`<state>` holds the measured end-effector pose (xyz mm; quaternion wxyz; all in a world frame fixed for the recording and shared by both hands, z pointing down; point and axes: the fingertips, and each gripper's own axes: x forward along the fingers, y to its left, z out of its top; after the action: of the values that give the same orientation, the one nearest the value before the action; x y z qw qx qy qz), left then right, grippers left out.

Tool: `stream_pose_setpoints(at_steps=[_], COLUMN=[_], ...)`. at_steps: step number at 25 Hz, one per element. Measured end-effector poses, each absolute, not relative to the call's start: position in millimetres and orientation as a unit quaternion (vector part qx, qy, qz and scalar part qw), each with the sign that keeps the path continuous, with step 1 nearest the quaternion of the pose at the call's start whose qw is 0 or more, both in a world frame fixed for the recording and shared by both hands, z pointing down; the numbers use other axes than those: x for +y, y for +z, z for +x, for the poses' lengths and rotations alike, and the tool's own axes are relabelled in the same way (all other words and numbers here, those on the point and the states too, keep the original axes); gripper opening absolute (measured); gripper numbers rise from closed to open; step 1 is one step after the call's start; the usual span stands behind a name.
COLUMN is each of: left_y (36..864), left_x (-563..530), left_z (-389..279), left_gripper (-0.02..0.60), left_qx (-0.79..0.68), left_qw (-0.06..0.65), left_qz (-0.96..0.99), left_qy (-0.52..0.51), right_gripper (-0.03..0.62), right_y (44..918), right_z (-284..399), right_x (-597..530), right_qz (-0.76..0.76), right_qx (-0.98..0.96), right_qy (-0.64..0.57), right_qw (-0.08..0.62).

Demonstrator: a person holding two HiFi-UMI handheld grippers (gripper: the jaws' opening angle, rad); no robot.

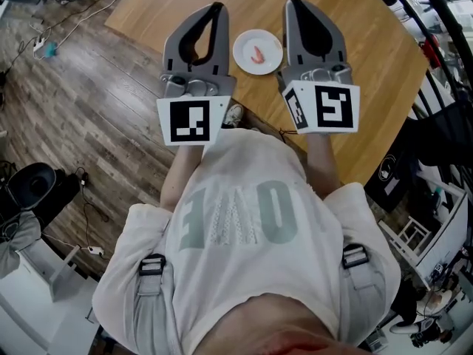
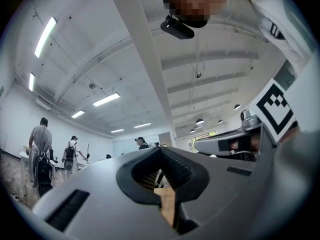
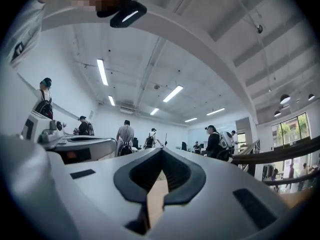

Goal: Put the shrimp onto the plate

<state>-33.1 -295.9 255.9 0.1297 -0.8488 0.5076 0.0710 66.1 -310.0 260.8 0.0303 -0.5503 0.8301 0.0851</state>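
Head view, nearest first: a person in a pale shirt [image 1: 244, 220] with arms out and a claw in each hand, both reaching over the near edge of a wooden table [image 1: 355, 43]. A shoe [image 1: 233, 115] shows just behind the left claw, beside the plank floor [image 1: 96, 117].

Left claw [image 1: 216, 9]: jaws closed, tips meeting, with a hollow loop behind the tips and nothing in it. The left gripper view agrees: tips together, and only a strip of table wood shows through the loop.

Right claw [image 1: 293, 3]: same state, jaws shut tip to tip and empty. The right gripper view shows the pads pressed together at the front, with bare wood visible through the opening behind them.

Between the two claws, about level with their mid-length, a small white plate [image 1: 241, 44] sits flat on the table. Its rim comes close beside the right claw's inner flank, and a slightly wider gap separates it from the left claw. The shrimp [image 1: 256, 53], pink and curled, lies on the plate near its centre, apart from both sets of tips.

Beyond the claw tips there is plain table top. Both gripper views tilt up and outward. Past the tips, people [image 3: 125, 134] stand across the hall under strip lamps [image 2: 106, 99] on a white ceiling.
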Motion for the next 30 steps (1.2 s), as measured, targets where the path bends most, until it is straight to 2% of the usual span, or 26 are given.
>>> stream_pose_setpoints(at_steps=[9, 16, 30], left_y=[247.3, 244.4, 240.9], left_x=[-287.0, -279.3, -275.8], left_z=[-22.3, -16.2, -14.1], left_gripper=[0.009, 0.009, 0.009], left_qx=[0.491, 0.480, 0.475], left_qw=[0.146, 0.151, 0.155], left_qz=[-0.856, -0.861, -0.863], left_qy=[0.075, 0.074, 0.077], right_gripper=[0.020, 0.020, 0.019], right_y=[246.1, 254.4, 263.7], right_z=[77.9, 86.4, 91.3], right_x=[-267.9, -257.5, -258.4], right_qz=[-0.558, -0.564, -0.570], right_qx=[0.819, 0.816, 0.814], right_qy=[0.102, 0.077, 0.067], right_qw=[0.085, 0.100, 0.084])
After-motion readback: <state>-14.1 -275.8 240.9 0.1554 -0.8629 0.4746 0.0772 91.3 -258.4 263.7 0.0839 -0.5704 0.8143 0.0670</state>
